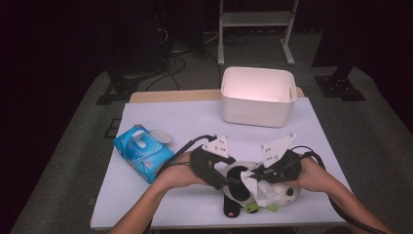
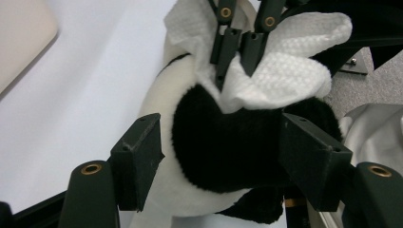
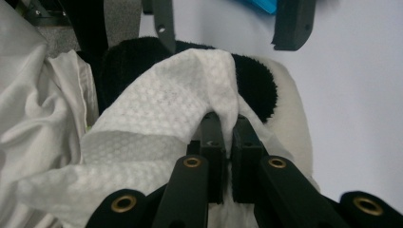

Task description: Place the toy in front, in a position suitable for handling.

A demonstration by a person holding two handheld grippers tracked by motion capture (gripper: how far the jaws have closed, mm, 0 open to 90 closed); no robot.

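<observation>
Pinching a dimpled white wipe [image 3: 157, 137] against the fuzzy black-and-white plush panda [image 2: 228, 147], the right tool [image 3: 227, 128] is clenching it while the left tool [image 2: 223, 156] is straddling the panda, released.

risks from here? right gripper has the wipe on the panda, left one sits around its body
1. The left gripper has its jaws apart around the plush panda, pads not visibly pressing; rubbing could shove the toy across the table.
2. The right gripper pinches only a fold of the wet wipe; it may slip out or bunch up.
</observation>
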